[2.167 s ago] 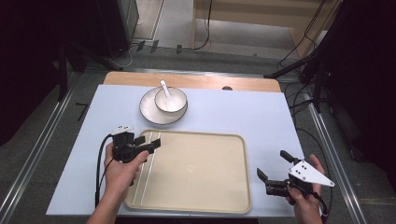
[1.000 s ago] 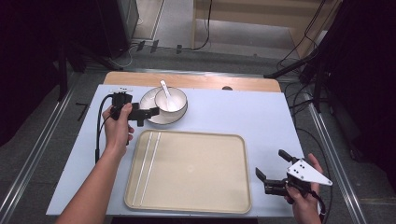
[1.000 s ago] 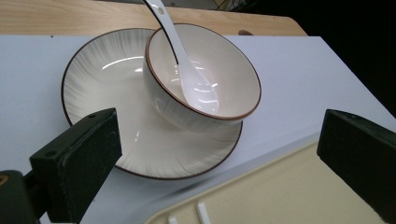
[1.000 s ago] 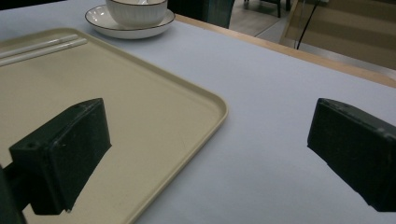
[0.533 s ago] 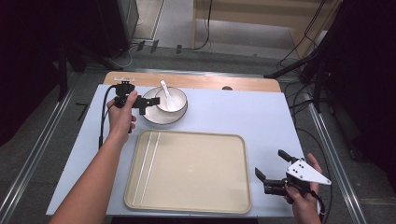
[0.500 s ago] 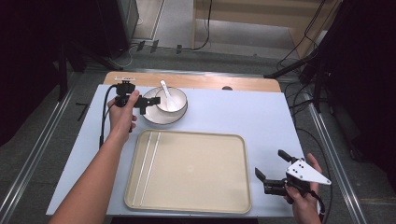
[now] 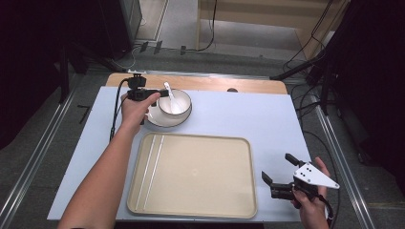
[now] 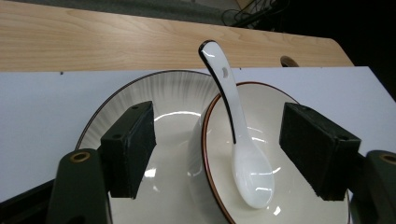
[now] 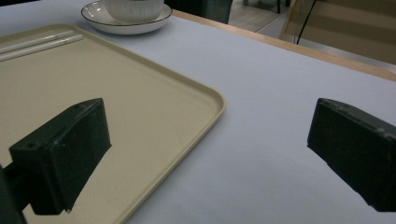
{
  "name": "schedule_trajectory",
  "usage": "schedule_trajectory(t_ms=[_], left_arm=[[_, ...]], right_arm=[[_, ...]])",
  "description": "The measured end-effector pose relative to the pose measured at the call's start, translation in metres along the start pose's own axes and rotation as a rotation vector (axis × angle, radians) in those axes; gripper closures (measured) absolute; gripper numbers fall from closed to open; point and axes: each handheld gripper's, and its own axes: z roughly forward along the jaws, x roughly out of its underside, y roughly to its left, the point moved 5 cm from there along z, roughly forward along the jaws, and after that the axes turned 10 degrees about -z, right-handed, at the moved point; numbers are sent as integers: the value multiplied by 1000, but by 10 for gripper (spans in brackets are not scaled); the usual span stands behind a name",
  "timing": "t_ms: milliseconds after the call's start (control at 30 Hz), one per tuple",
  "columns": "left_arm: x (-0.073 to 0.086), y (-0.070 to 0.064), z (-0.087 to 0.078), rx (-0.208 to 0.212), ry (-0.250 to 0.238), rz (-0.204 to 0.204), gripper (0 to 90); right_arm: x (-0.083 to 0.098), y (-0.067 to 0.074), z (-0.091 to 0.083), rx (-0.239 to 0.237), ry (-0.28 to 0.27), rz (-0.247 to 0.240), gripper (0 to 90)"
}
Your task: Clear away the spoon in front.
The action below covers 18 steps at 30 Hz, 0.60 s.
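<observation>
A white bowl [image 7: 177, 106] with a brown rim stands on a ribbed white plate [image 7: 158, 120] at the back of the blue mat. A white spoon [image 7: 170, 96] leans in the bowl, handle up. My left gripper [image 7: 161, 93] is open at the bowl's left rim. In the left gripper view its jaws straddle the spoon [image 8: 247, 172] and the near side of the bowl [image 8: 273, 135], touching neither, with the plate [image 8: 168, 93] below. My right gripper [image 7: 277, 168] is open, low over the mat just right of the beige tray [image 7: 200, 176].
Two pale chopsticks [image 7: 152, 167] lie along the tray's left side. The right gripper view shows the tray's corner [image 9: 187, 107], the chopsticks [image 9: 37, 41] and the plate [image 9: 126, 25] far off. A wooden strip [image 7: 215, 83] edges the table's back.
My left gripper has gone from the tray's left edge up to the bowl and now has its jaws around the spoon. The right gripper has hardly moved.
</observation>
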Motion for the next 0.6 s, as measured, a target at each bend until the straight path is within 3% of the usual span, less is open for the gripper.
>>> schedule_trajectory(t_ms=[133, 300, 600], left_arm=[[-2, 4, 9, 6, 3, -33, 340], [-3, 4, 16, 9, -1, -38, 444], [-4, 1, 25, 41, -12, -46, 538]], right_arm=[[1, -1, 0, 2, -1, 2, 0], [2, -1, 0, 2, 8, 5, 0], [3, -2, 0, -1, 8, 4, 0]])
